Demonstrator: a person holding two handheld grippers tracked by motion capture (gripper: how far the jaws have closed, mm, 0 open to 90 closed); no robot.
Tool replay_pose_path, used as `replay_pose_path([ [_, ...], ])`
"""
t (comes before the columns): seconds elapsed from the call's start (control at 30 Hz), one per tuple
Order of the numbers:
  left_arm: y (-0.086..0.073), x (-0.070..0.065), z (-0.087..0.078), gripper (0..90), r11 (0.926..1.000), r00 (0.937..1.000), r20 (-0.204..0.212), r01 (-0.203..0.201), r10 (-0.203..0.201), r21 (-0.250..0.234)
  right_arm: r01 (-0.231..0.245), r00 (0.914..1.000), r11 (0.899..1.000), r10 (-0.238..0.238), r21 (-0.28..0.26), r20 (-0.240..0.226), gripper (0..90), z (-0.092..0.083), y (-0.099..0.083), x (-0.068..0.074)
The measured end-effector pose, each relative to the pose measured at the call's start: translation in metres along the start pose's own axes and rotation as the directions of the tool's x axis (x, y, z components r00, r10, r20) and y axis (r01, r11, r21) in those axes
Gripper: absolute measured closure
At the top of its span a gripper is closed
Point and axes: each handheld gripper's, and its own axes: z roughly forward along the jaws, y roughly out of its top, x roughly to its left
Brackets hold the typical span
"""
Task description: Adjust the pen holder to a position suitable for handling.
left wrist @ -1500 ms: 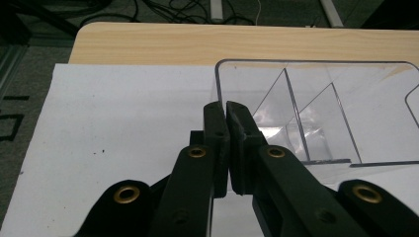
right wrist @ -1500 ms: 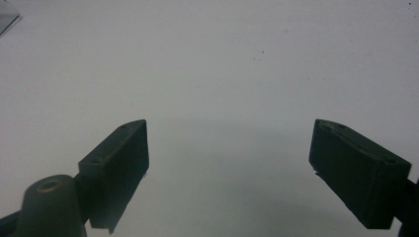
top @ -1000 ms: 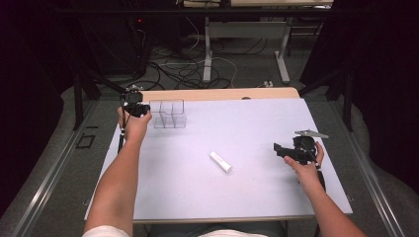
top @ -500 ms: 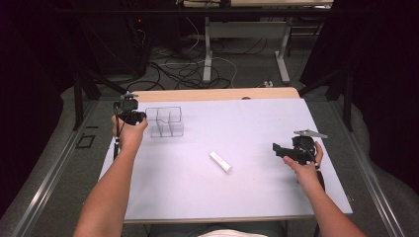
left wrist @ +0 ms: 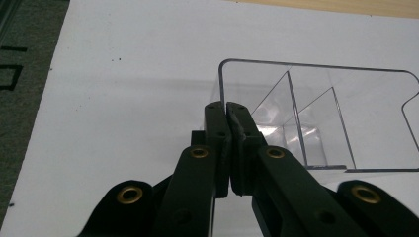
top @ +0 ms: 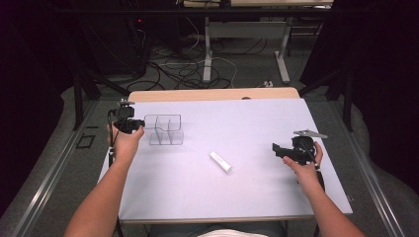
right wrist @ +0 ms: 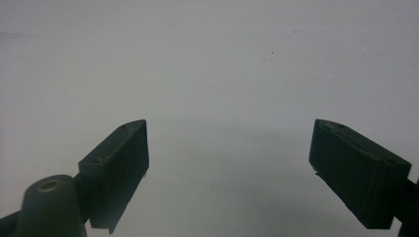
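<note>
The left tongs point(left wrist: 227, 109) pinch the near wall of the clear divided organizer point(top: 165, 130) at the bench's point(top: 257, 197) far left. The right tongs point(right wrist: 230, 168) stand spread, well apart. Compared with earlier, organizer and left tongs sit further left.

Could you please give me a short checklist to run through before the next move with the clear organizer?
1. Left hand-held gripper shut on the wall of the clear organizer: ok.
2. Organizer upright on the table: ok.
3. Organizer compartments free of contents: ok.
4. White tube lying apart from the organizer, untouched: ok.
5. Right hand-held gripper open with nothing between its jaws: ok.
6. Grip firm enough that the wall will not slip: cannot tell.
</note>
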Motion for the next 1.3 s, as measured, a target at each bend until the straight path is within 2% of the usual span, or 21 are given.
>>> replay_pose_path([
  [0.17,-0.002,0.0,-0.001,89.2,1.0,0.9999,0.01,-0.005,0.005,-0.004,-0.002,1.0,1.0,0.002,-0.001,-0.002,14.7,0.0,0.0,0.001],
  [0.33,-0.003,0.006,0.0,86.9,0.9997,0.999,0.045,0.004,-0.002,-0.025,-0.003,1.0,1.0,0.003,0.004,-0.003,14.7,0.001,-0.001,0.002],
  [0.4,-0.002,0.007,-0.001,83.0,0.9991,0.9991,0.038,-0.014,0.016,-0.04,-0.004,1.0,1.0,0.004,0.003,-0.003,14.7,0.001,-0.001,0.002],
  [0.53,0.0,0.008,-0.005,82.4,0.996,0.9991,0.038,-0.013,0.016,-0.088,0.001,1.0,1.0,-0.001,0.002,-0.004,14.7,0.0,-0.001,0.002],
  [0.67,0.003,0.012,-0.008,86.5,0.9928,0.9996,0.02,-0.017,0.02,-0.118,-0.002,1.0,1.0,0.002,0.004,-0.002,14.7,0.0,-0.001,0.003],
  [0.83,0.006,0.019,0.0,90.0,0.9955,0.9996,0.027,0.003,0.0,-0.095,0.002,1.0,1.0,-0.002,0.005,-0.006,14.7,0.001,-0.001,0.003],
  [0.9,0.007,0.021,0.003,90.0,0.9977,0.9994,0.027,-0.02,0.022,-0.065,0.004,1.0,1.0,-0.004,0.005,-0.006,14.7,0.001,-0.001,0.002],
  [0.93,0.007,0.019,0.006,90.0,0.9974,0.9997,0.023,0.0,0.002,-0.072,0.0,1.0,1.0,0.0,0.006,-0.006,14.7,0.001,-0.001,0.003],
  [1.0,0.007,0.02,0.009,90.0,0.9985,0.9994,0.026,-0.021,0.023,-0.051,0.002,1.0,1.0,-0.002,0.006,-0.004,14.7,0.001,-0.001,0.002],
  [1.07,0.007,0.018,0.013,90.0,0.9984,0.9993,0.028,-0.021,0.023,-0.052,0.002,1.0,1.0,-0.002,0.007,-0.005,14.7,0.001,-0.001,0.002],
  [1.17,0.007,0.014,0.016,90.0,0.9979,0.9983,0.021,-0.053,0.054,-0.038,0.005,1.0,1.0,-0.005,0.008,-0.005,14.7,0.001,-0.001,0.002],
  [1.27,0.006,0.011,0.019,90.0,0.9982,0.9988,0.008,-0.049,0.049,-0.034,0.008,1.0,1.0,-0.008,0.009,-0.005,14.7,0.002,-0.001,0.002],
  [1.3,0.006,0.013,0.018,90.0,0.9979,0.9982,0.008,-0.059,0.059,-0.028,0.008,0.9999,1.0,-0.008,0.012,-0.01,14.7,0.002,-0.001,0.002],
])
